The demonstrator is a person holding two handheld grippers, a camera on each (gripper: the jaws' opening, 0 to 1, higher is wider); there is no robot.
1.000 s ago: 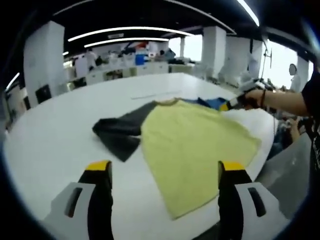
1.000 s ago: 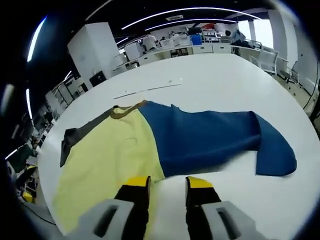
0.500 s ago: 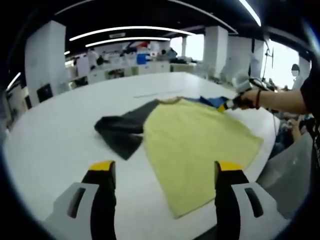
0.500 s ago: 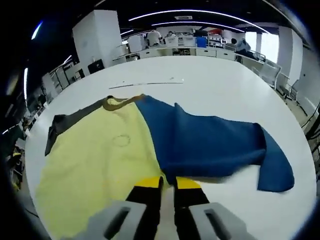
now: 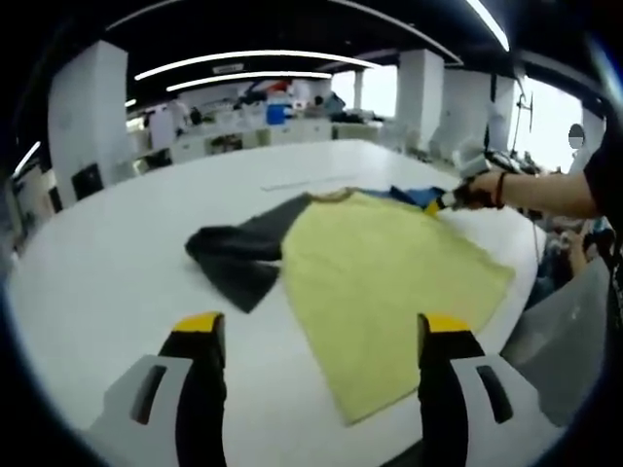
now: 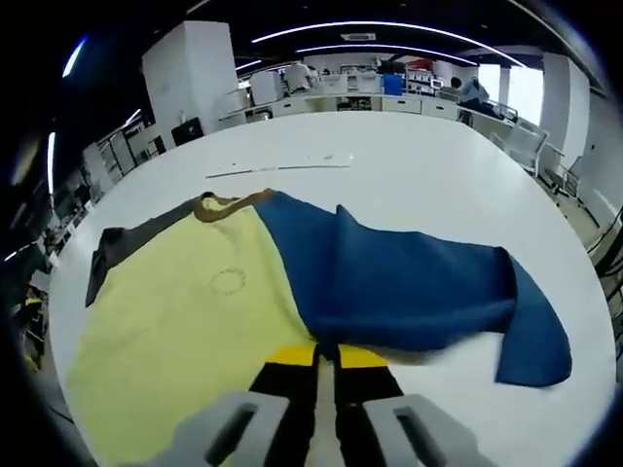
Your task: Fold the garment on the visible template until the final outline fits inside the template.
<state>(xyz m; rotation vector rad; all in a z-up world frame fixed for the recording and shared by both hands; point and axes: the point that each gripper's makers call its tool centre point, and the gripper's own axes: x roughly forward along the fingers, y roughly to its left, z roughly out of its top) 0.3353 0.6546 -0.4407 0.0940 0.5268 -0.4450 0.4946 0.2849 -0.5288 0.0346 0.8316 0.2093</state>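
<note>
Right gripper view: right gripper (image 6: 326, 352) pinches the garment (image 6: 292, 282); left gripper (image 5: 318, 326) spread wide.

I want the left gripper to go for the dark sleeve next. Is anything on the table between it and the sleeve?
Nothing visible. In the left gripper view, only bare white table lies between the open left gripper and the dark sleeve of the garment. The right gripper is shut on the garment's far side.

Soft matt cloth garment (image 6: 292, 282) lies on a smooth, seemingly laminate white table (image 6: 428, 165)
</note>
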